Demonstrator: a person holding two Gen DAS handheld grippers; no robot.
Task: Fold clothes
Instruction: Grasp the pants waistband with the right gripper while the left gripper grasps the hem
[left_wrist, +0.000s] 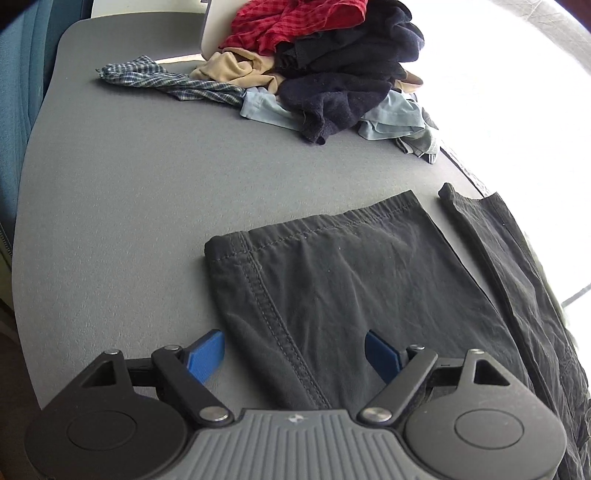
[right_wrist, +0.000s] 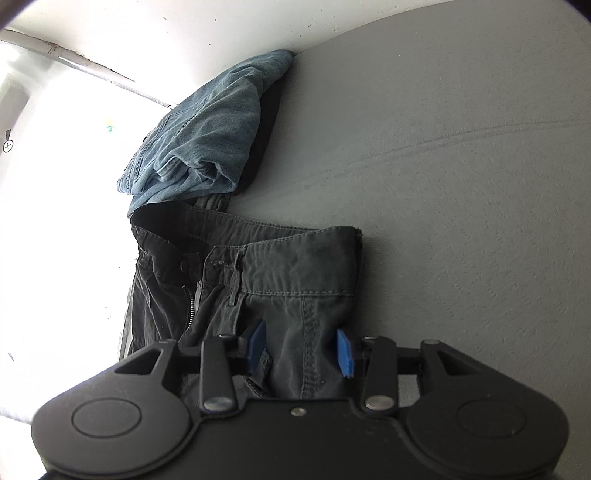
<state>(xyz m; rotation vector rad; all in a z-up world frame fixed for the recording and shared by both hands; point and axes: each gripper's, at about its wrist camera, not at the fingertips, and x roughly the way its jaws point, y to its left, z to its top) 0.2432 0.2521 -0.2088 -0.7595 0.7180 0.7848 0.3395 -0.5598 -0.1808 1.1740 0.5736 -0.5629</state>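
Black trousers (left_wrist: 351, 280) lie flat on the grey table (left_wrist: 129, 192), legs toward the far side. My left gripper (left_wrist: 295, 354) is open, its blue pads straddling the edge of one trouser leg close above it. In the right wrist view the waistband end of the same trousers (right_wrist: 280, 273) shows with zip and belt loops. My right gripper (right_wrist: 301, 349) is open, pads either side of a ridge of waist fabric, not closed on it.
A pile of unfolded clothes (left_wrist: 332, 62), red check, navy, tan and pale blue, sits at the table's far end with a plaid piece (left_wrist: 162, 81) beside it. Folded blue jeans (right_wrist: 199, 136) lie at the table edge beyond the waistband. Bare grey table (right_wrist: 461, 166) lies right.
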